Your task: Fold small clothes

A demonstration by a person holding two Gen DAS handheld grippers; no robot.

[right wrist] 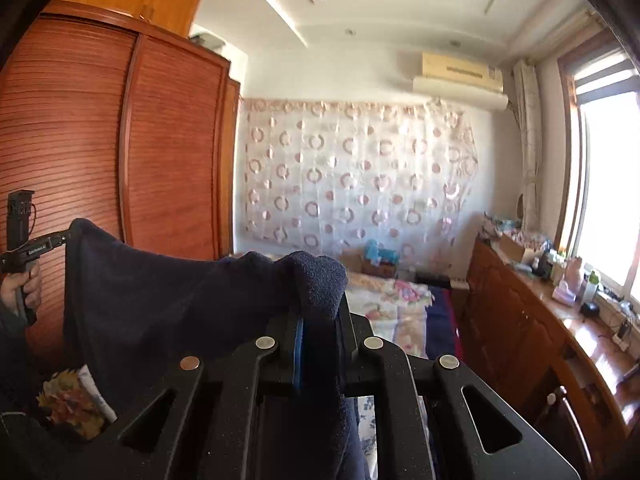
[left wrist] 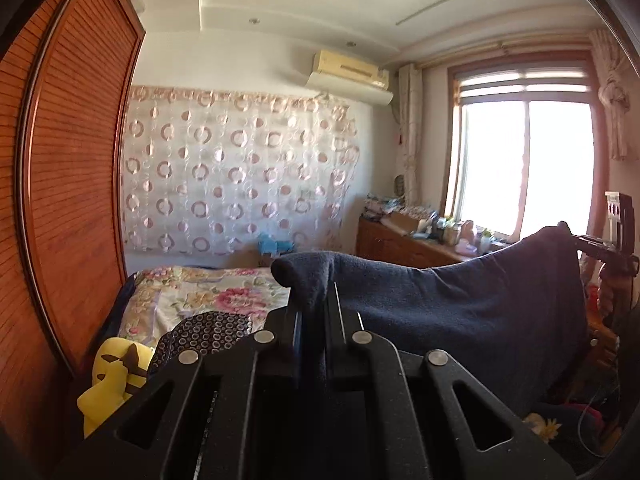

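A dark navy fleece garment (left wrist: 460, 308) hangs stretched in the air between the two grippers, above the bed. My left gripper (left wrist: 316, 300) is shut on one top corner of it; the cloth bunches over the fingertips. My right gripper (right wrist: 318, 308) is shut on the other top corner, and the garment (right wrist: 160, 304) spreads away to the left. The right gripper also shows at the far right of the left wrist view (left wrist: 576, 240), and the left gripper at the far left of the right wrist view (right wrist: 66, 238), each pinching its corner.
A bed with a floral quilt (left wrist: 208, 292) lies below. A yellow plush toy (left wrist: 112, 376) and a dark ring-patterned cloth (left wrist: 208, 332) lie at its near left. A tall wooden wardrobe (right wrist: 120, 140) stands left. A cluttered wooden sideboard (right wrist: 532, 320) runs under the window on the right.
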